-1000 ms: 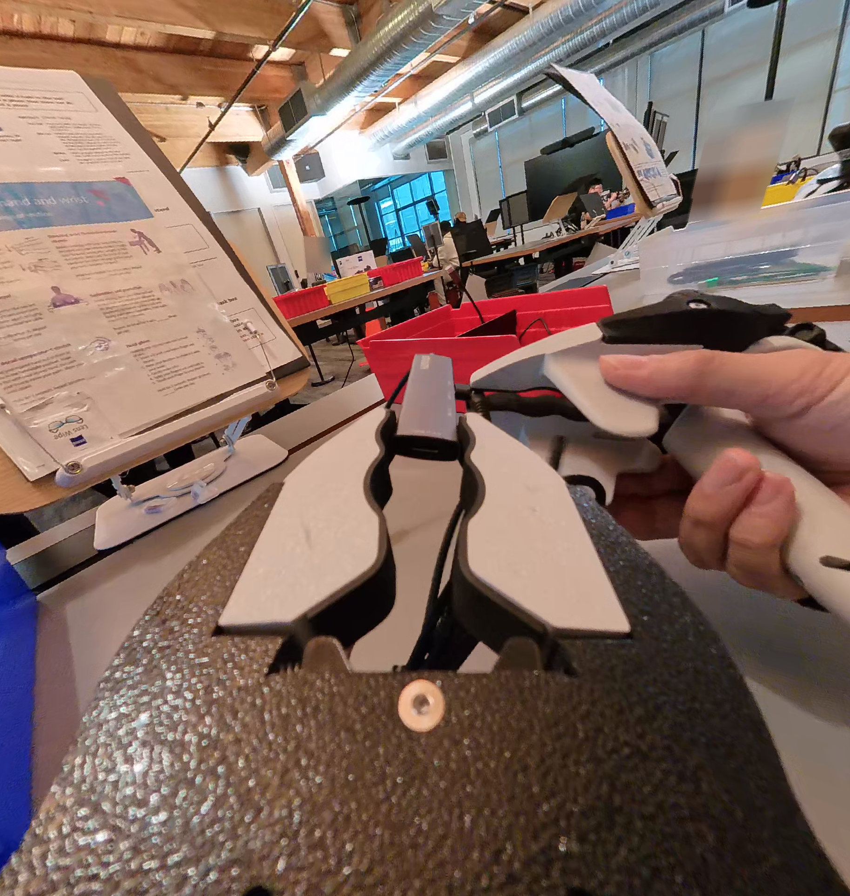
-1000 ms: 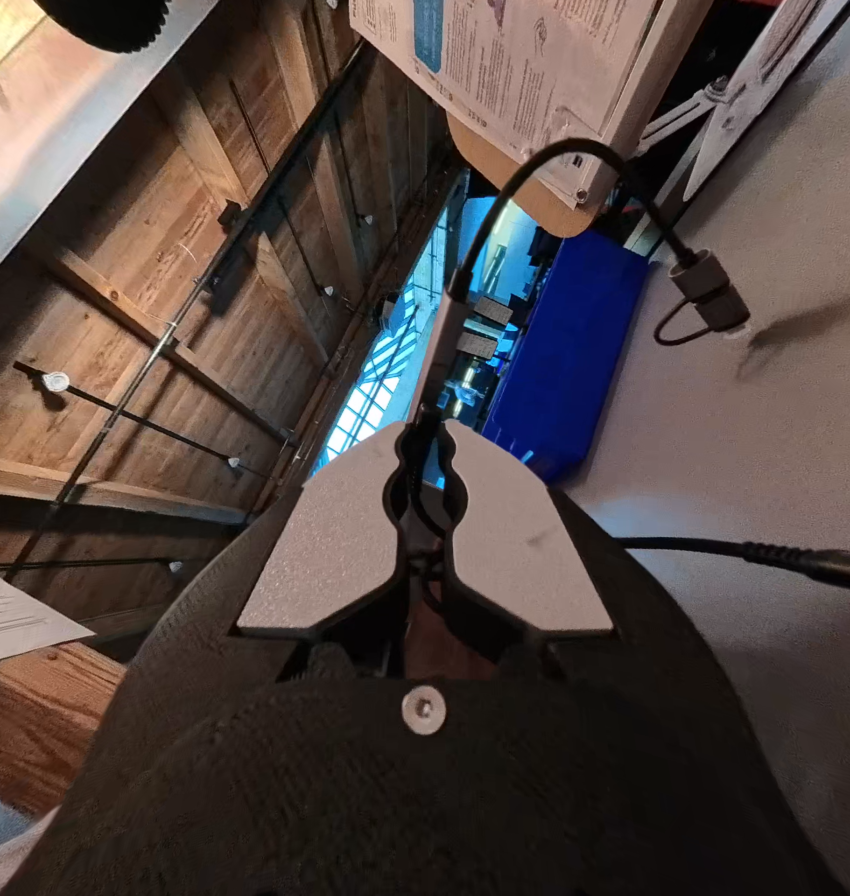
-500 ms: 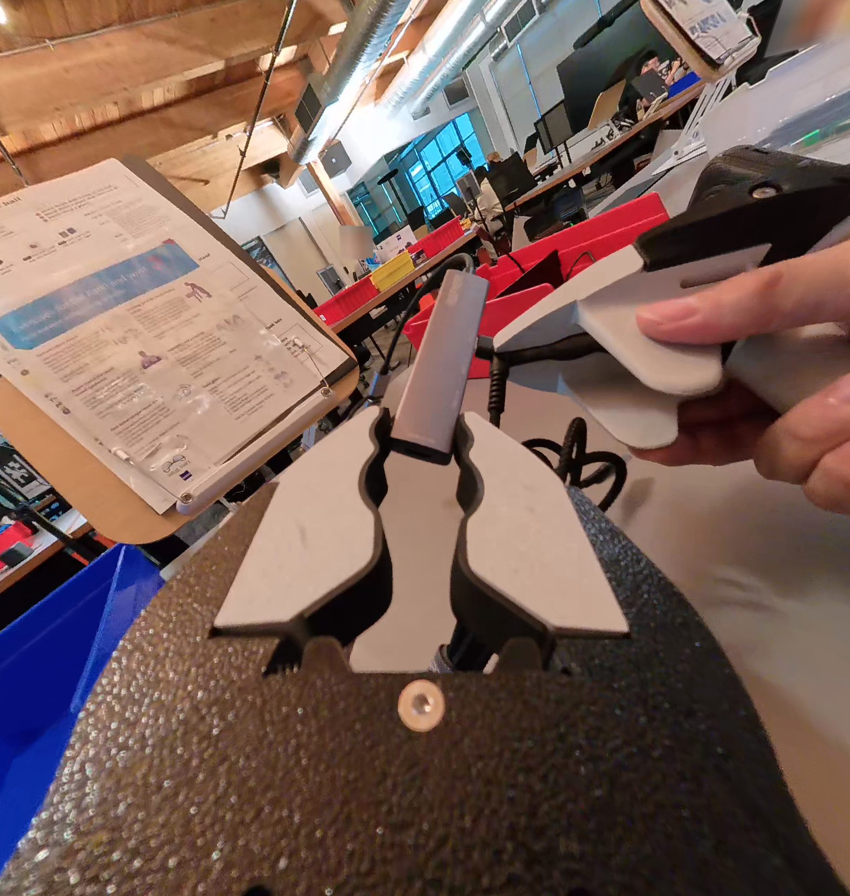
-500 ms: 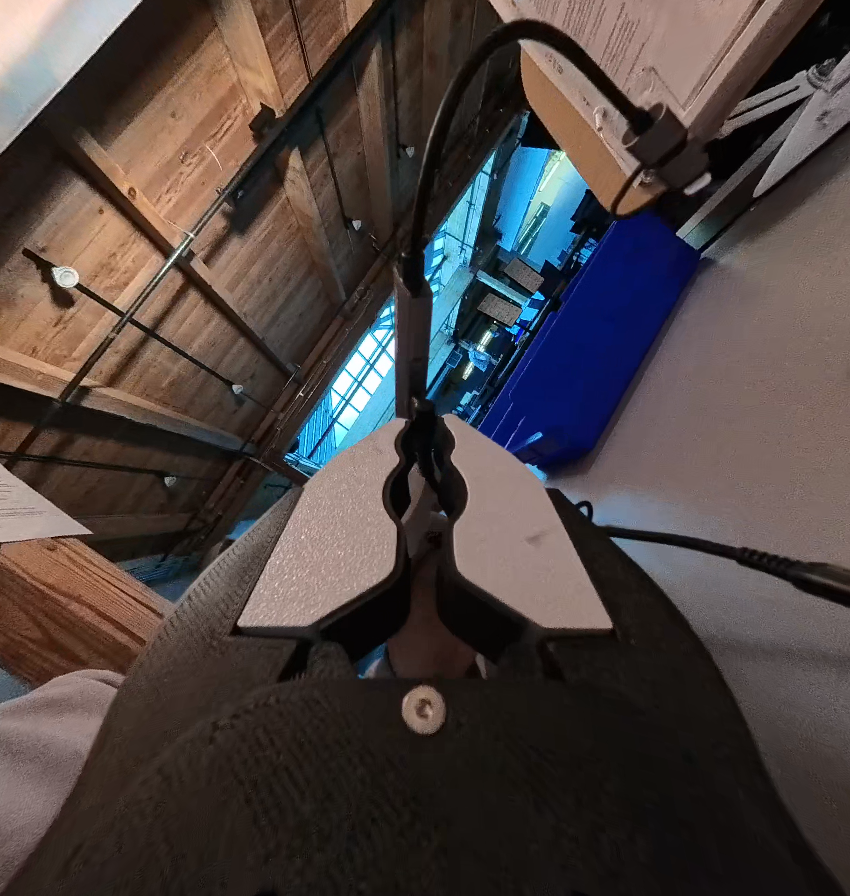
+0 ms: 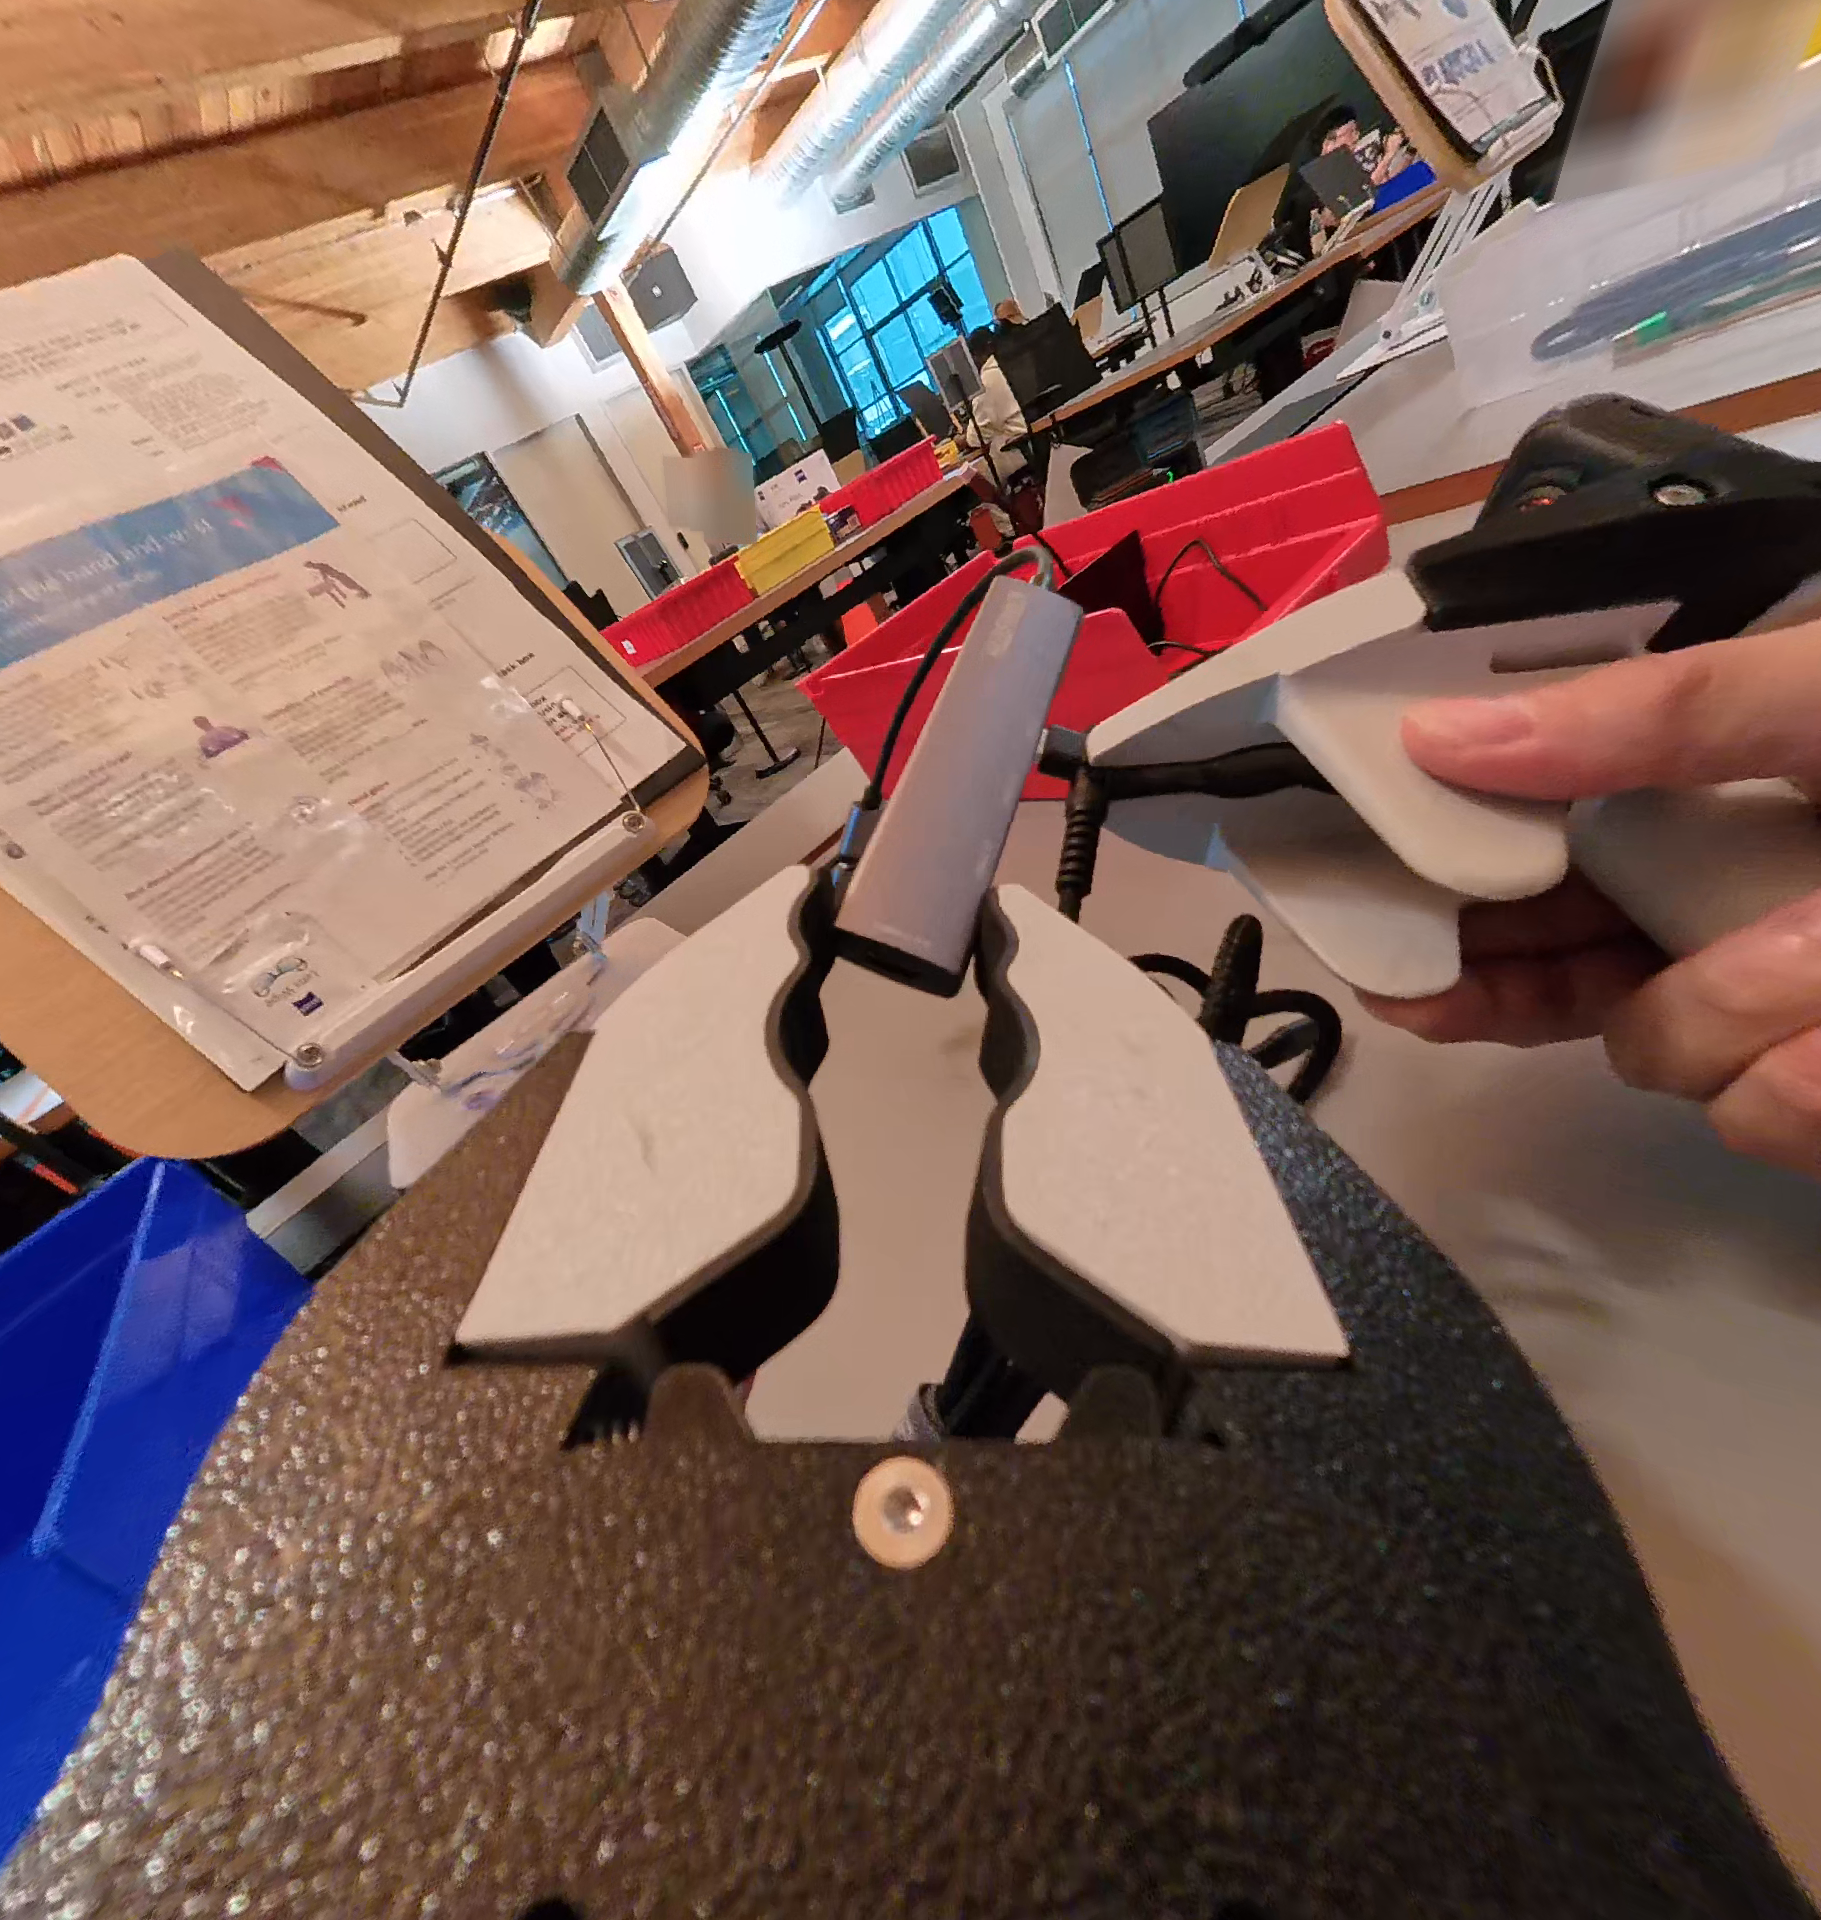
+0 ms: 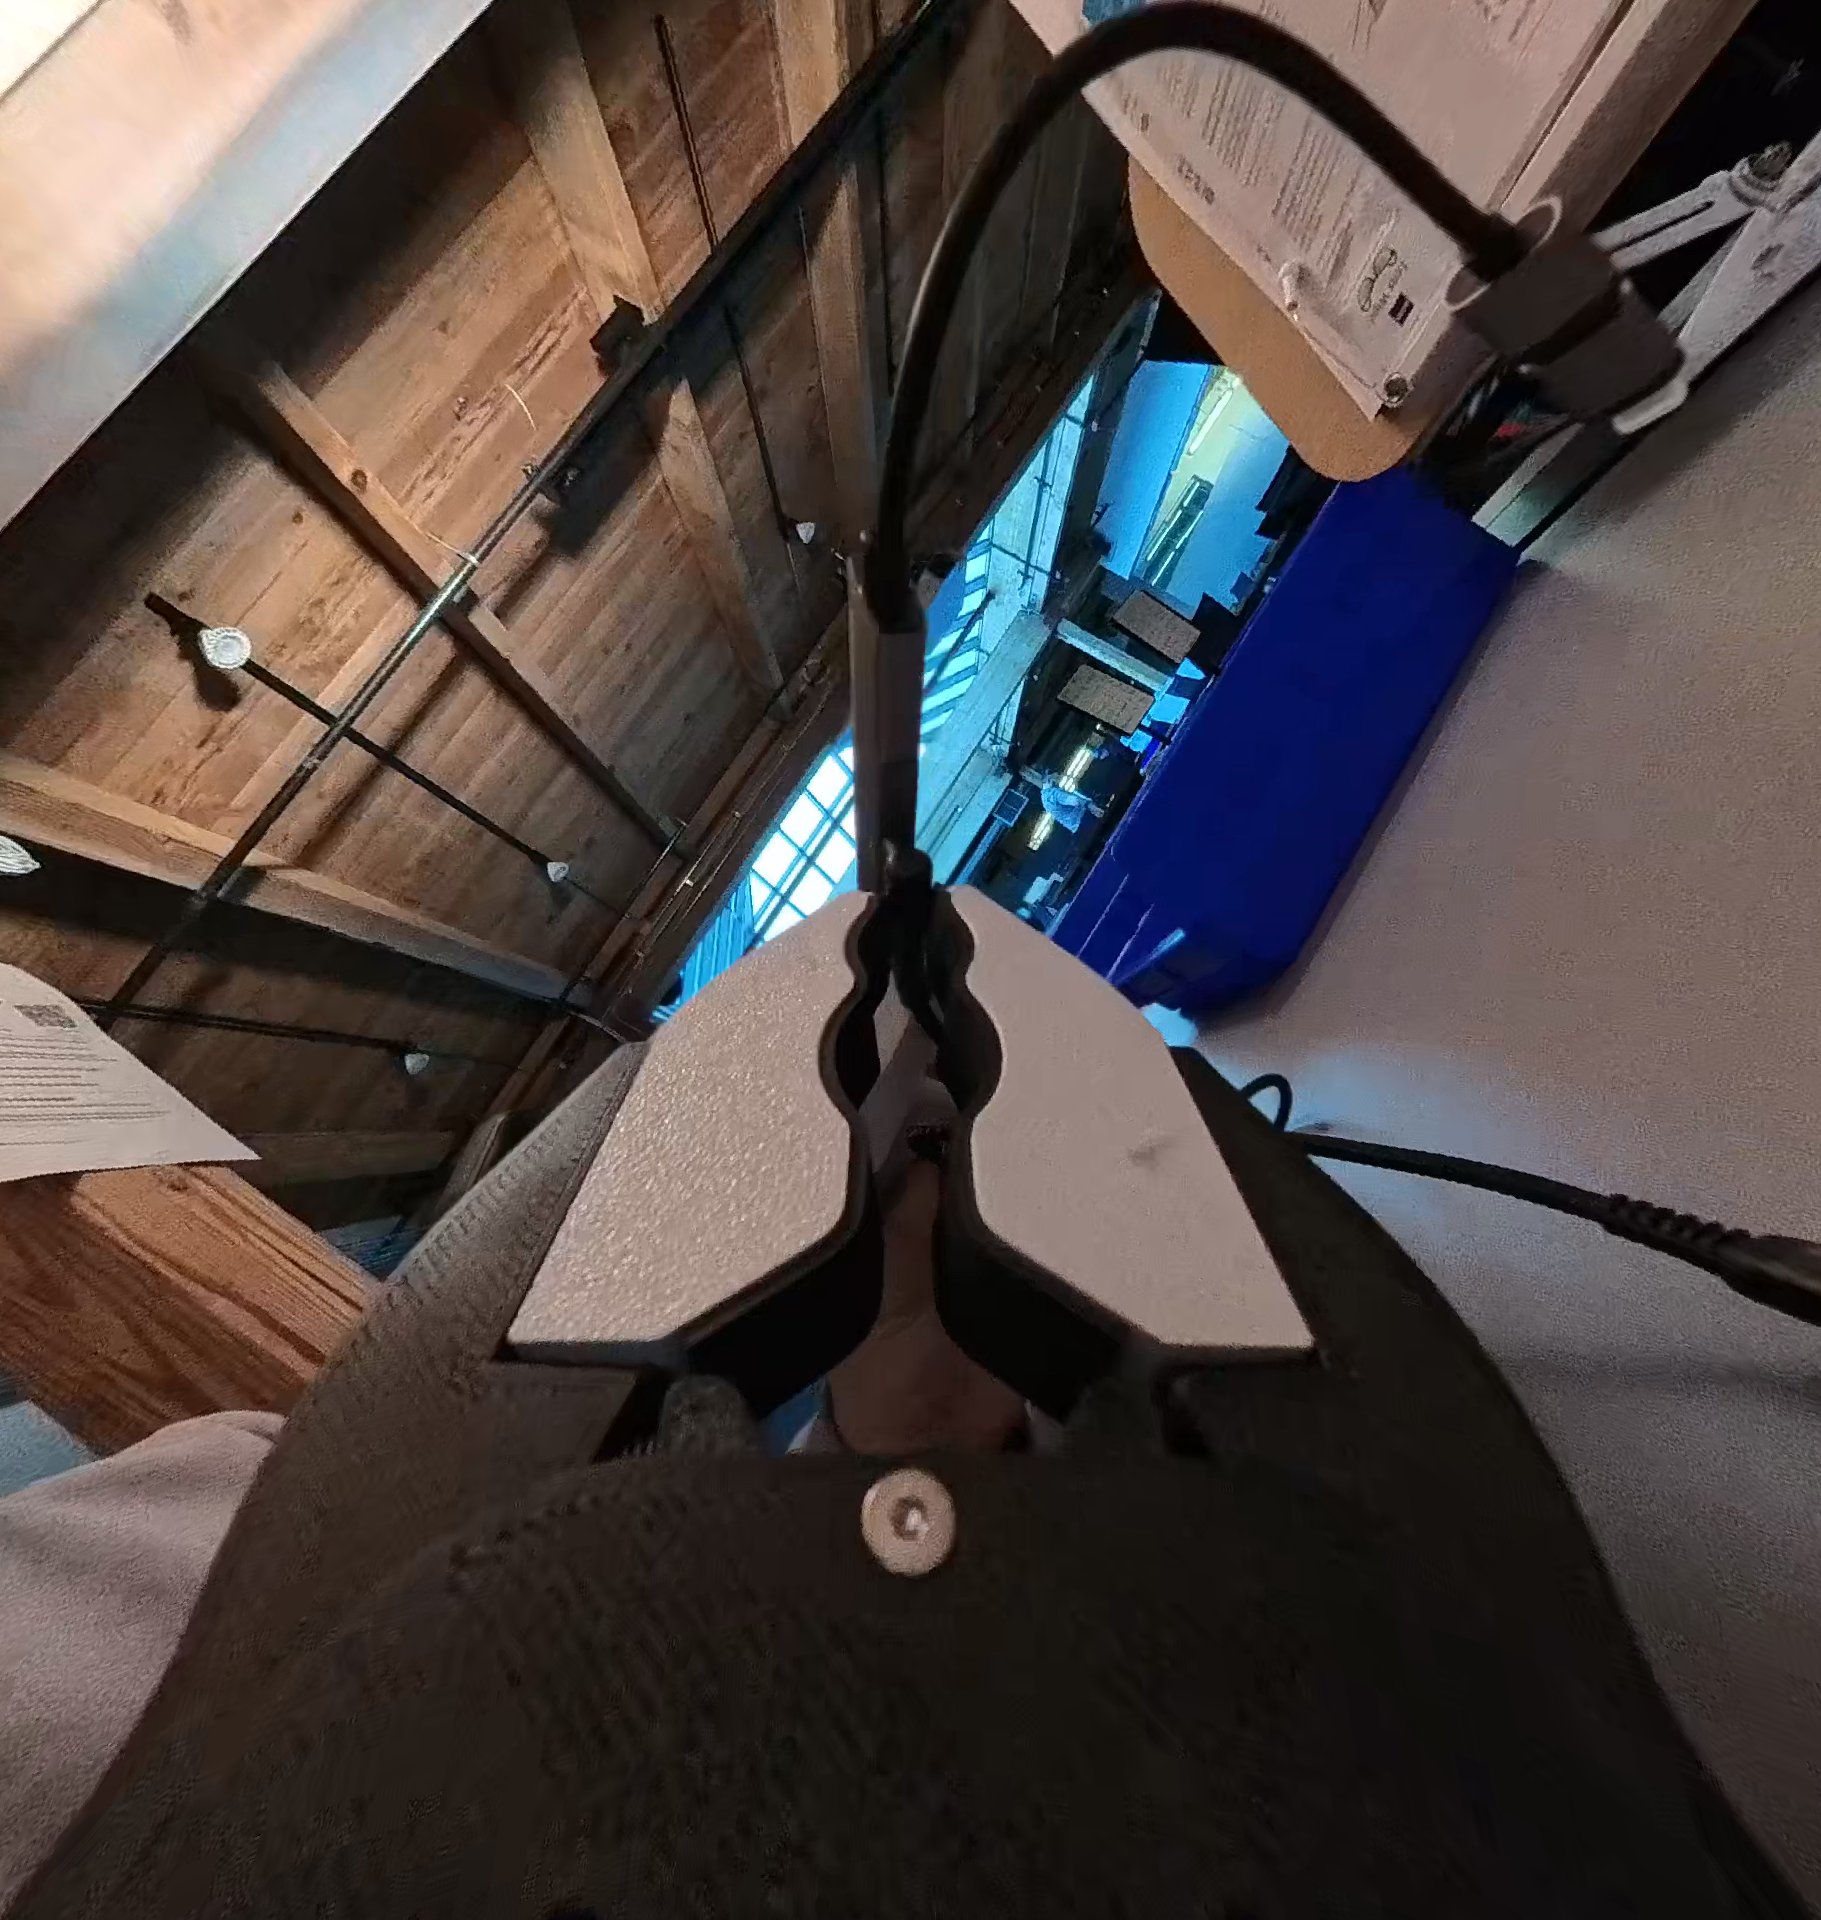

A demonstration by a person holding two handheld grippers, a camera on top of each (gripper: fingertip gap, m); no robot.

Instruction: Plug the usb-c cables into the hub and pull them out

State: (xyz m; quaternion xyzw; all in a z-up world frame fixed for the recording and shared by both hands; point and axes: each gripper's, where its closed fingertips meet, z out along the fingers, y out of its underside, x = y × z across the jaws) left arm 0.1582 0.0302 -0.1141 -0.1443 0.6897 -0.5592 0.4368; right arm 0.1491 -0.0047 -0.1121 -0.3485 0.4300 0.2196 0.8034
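Over the last second the hub (image 5: 953,790) had swung from end-on to slanting up and away from the left gripper (image 5: 901,935), and the right gripper (image 5: 1290,790) had drawn back a little to the hub's right side. The left fingers (image 5: 677,1091) were clamped on the hub's near end, holding it clear of the table (image 5: 1508,1195). The hub's own lead (image 5: 927,665) looped off its far end. The right gripper's fingers were pinched on a cable (image 5: 1197,769) just behind its plug (image 5: 1057,743), and the plug sat at the hub's side, touching or nearly so; whether it was seated in a port could not be told. In the right wrist view the hub (image 6: 880,748) stood edge-on straight ahead of the right gripper (image 6: 911,914), its lead (image 6: 1145,94) arcing to a dangling connector (image 6: 1571,312). A second cable (image 5: 1238,987) lay coiled on the table, with a red bin (image 5: 1249,582) beyond and a blue bin (image 5: 64,1403) at the left.

This looked like the insert-or-withdraw step on one side port. The next move would call for travel straight along the port's axis, the left grip steady against the push or pull, since any sideways lean could strain the plug
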